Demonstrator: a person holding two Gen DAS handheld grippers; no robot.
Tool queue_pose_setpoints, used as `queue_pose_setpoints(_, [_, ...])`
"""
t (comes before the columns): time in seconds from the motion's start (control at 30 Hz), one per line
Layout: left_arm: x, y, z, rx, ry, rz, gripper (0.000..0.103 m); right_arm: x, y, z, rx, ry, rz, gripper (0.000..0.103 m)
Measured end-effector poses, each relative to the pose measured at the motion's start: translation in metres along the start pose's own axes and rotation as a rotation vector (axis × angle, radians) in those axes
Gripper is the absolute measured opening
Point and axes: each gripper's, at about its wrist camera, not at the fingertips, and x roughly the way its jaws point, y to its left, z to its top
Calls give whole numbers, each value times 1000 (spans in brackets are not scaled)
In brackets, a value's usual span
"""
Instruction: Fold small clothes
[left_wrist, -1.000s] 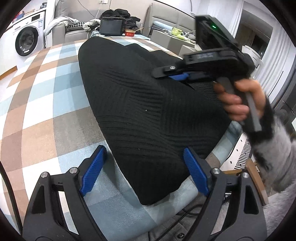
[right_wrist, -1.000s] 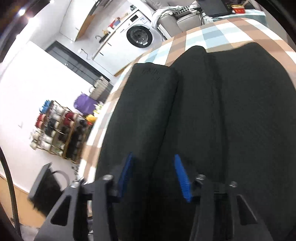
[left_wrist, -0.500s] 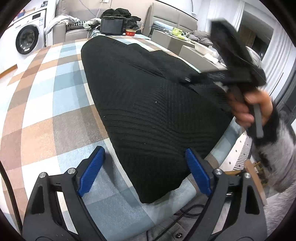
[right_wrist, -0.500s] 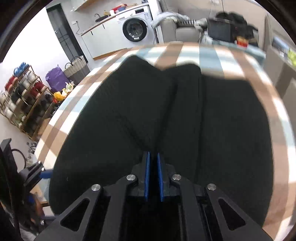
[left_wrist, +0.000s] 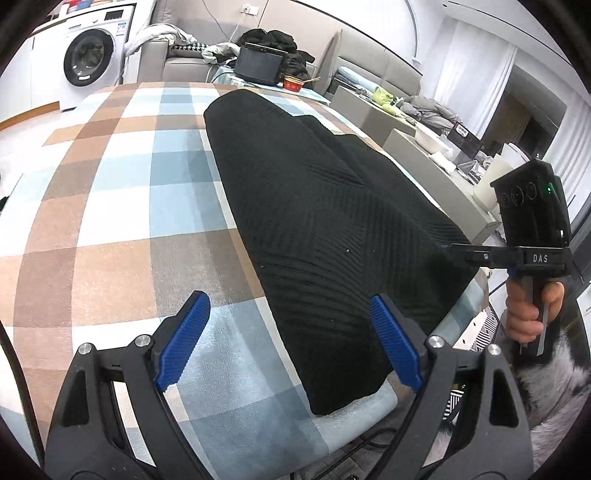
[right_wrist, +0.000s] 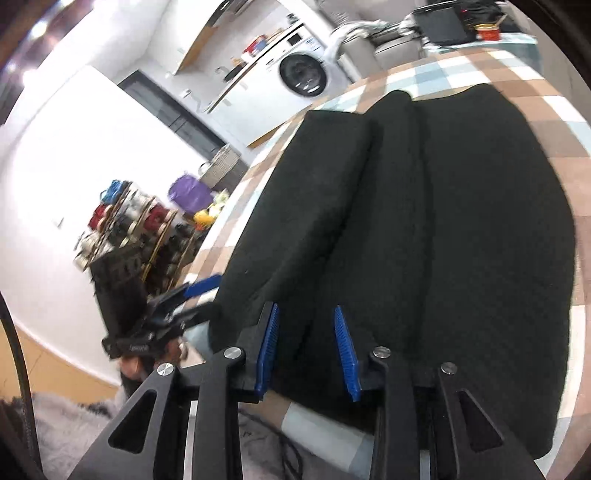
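Note:
A black knitted garment (left_wrist: 325, 221) lies flat and partly folded on the checked tablecloth (left_wrist: 110, 206); it also shows in the right wrist view (right_wrist: 443, 221), with a folded layer (right_wrist: 317, 192) along its left side. My left gripper (left_wrist: 291, 343) is open and empty, at the garment's near corner by the table's front edge. My right gripper (right_wrist: 306, 347) is open and empty, with its jaws either side of a fold at the garment's near edge. It also shows in the left wrist view (left_wrist: 458, 251) at the garment's right edge.
A washing machine (left_wrist: 88, 66) and a grey sofa with a black bag (left_wrist: 258, 64) stand beyond the table. A low table with clutter (left_wrist: 436, 140) is to the right. A shoe rack (right_wrist: 136, 229) stands on the floor left of the table.
My right gripper has opened and let go of the garment fold, then drawn back to the garment's near edge. My left gripper has stayed open in place.

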Motion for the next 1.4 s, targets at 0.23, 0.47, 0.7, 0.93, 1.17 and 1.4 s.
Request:
queue_pose_setpoints(0.23, [5, -7, -1, 20, 9, -11, 87, -11, 10, -7, -102, -9, 47, 45])
queue_pose_setpoints(0.47, [6, -10, -1, 26, 11, -1, 87, 32, 28, -6, -239, 87, -113, 10])
queue_pose_setpoints(0.7, [5, -7, 0, 15, 1, 7, 87, 0, 40, -18, -257, 80, -169, 5])
queue_pose_setpoints(0.93, [11, -14, -3, 44, 11, 26, 87, -9, 23, -16, -187, 72, -180, 34])
queue_pose_setpoints(1.17, [20, -17, -5, 83, 52, 85, 88, 23, 1, 39, -89, 28, -156, 45])
queue_pose_setpoints(1.4, [16, -7, 0, 52, 44, 36, 88, 74, -19, 90, -16, 44, -177, 17])
